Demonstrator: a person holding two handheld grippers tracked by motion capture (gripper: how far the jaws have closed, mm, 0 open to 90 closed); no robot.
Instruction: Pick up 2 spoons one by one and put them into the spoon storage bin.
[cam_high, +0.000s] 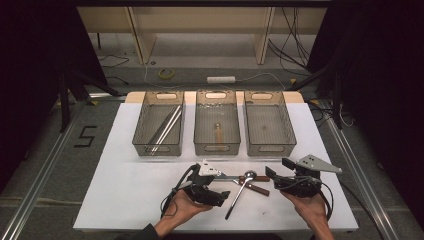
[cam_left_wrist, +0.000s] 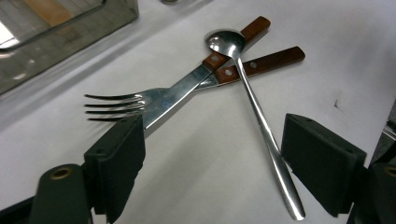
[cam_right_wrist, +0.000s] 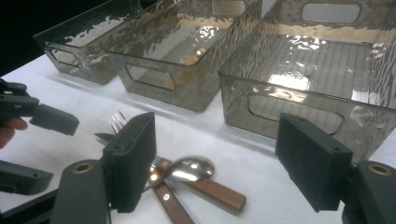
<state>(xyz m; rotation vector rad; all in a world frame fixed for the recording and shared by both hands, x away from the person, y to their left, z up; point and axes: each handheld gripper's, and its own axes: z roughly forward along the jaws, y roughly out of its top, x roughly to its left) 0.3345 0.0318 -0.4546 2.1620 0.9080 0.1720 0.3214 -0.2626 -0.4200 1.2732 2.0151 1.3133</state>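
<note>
Already two bins loaded; fork (cam_left_wrist: 122, 103), knife (cam_left_wrist: 196, 79), spoon (cam_left_wrist: 254, 105) lie crossed ahead of your left claw (cam_left_wrist: 210, 163), wide, empty. Right claw (cam_right_wrist: 219, 161) wide too.

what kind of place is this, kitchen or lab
Probably a lab or recording workspace, not a kitchen: a white table on a metal frame, loose cables on the floor behind it, and three clear sorting bins lined up above a cutlery pile.
</note>
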